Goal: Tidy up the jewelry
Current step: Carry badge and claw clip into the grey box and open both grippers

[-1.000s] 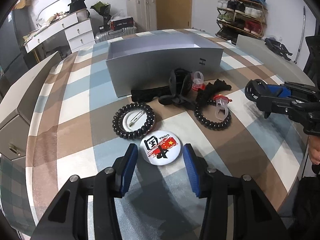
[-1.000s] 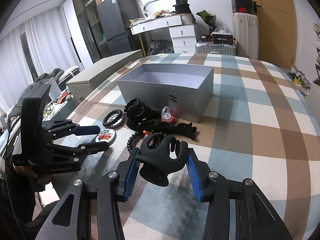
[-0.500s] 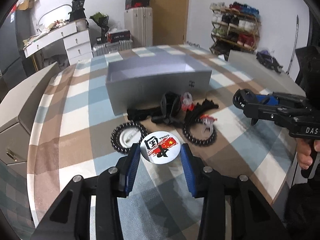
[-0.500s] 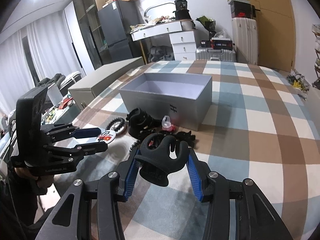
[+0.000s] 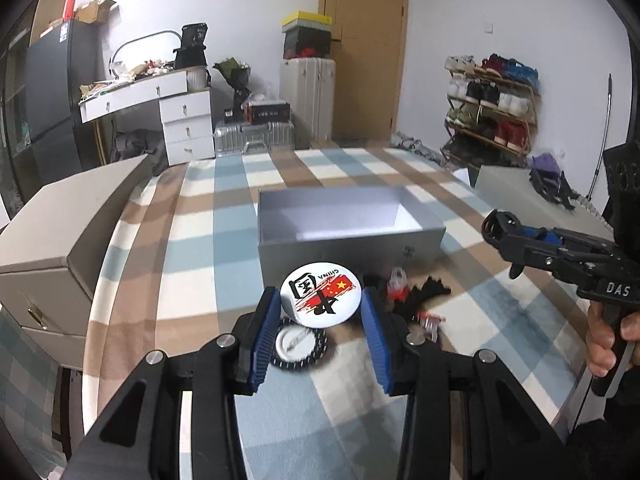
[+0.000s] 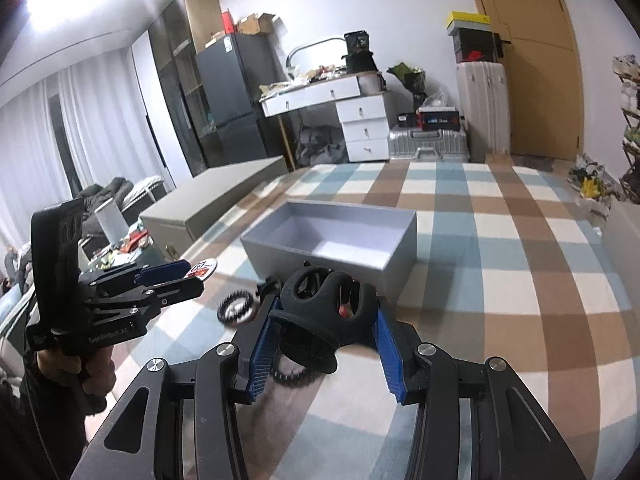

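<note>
My left gripper (image 5: pixel 321 318) is shut on a round white pin badge (image 5: pixel 320 294) with a red flag print and holds it above the table, in front of the open grey box (image 5: pixel 348 232). My right gripper (image 6: pixel 324 340) is shut on a black hair claw clip (image 6: pixel 324 312), also raised, with the grey box (image 6: pixel 332 236) beyond it. Under the badge, a black coil hair tie around a white badge back (image 5: pixel 298 346) lies on the checked cloth. More black hair pieces and small red-and-clear clips (image 5: pixel 400 284) lie before the box.
The right gripper (image 5: pixel 560 256) shows at the right of the left wrist view, the left gripper (image 6: pixel 132 292) at the left of the right wrist view. Grey cardboard boxes (image 5: pixel 60 232) flank the table. Furniture, a suitcase and a shoe rack (image 5: pixel 492 104) stand behind.
My left gripper has closed on the badge and lifted it off the table. Both grippers have risen; the right still holds the claw clip.
</note>
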Motion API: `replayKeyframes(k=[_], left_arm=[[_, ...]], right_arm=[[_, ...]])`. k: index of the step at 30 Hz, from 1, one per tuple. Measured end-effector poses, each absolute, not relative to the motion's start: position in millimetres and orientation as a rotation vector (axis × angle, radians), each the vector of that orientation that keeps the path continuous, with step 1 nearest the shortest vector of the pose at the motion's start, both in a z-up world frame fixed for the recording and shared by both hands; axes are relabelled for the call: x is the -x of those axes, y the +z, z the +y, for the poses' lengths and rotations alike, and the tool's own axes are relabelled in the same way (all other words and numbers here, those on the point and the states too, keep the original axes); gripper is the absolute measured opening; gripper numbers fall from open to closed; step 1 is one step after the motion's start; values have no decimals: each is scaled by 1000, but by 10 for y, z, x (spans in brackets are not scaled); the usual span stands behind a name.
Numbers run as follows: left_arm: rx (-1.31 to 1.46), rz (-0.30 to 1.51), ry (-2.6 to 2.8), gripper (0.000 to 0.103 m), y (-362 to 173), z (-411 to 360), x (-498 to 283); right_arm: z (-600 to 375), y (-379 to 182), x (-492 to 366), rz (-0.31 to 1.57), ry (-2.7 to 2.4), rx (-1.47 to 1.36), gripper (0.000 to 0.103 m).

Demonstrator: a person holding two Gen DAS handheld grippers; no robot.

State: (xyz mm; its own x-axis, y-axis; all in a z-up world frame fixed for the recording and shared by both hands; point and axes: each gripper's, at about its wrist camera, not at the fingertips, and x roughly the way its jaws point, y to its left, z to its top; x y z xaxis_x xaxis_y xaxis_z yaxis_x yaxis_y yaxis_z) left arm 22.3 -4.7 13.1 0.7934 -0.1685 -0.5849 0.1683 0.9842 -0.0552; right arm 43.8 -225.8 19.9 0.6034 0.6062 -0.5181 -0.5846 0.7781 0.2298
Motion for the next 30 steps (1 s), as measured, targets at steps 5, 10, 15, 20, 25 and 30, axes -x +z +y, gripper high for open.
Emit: replayKeyframes(k=[5,10,15,20,25,30], left_arm=[[6,613,-180,35,163,-49,-328],[3,593,-168,35,202,-60,-422],[11,591,-160,35,210,-54,-583],[-8,588,-132,35,187,-78,-749],[-24,602,-116,35,144,-99,-890],[-30,641,-109,35,59,-127,-997]], right_arm=[[-2221,233,-563,603,691,-72,45],[-2097,220,-743,614,686,-88,45],[-2012,166,-908,646,684,-123,45],[-1936,127,-1025,671,676,-139,45],[-1908,88,-1154,693,663,-165,45],[-1890,27,-1275,720,646,-164,45]])
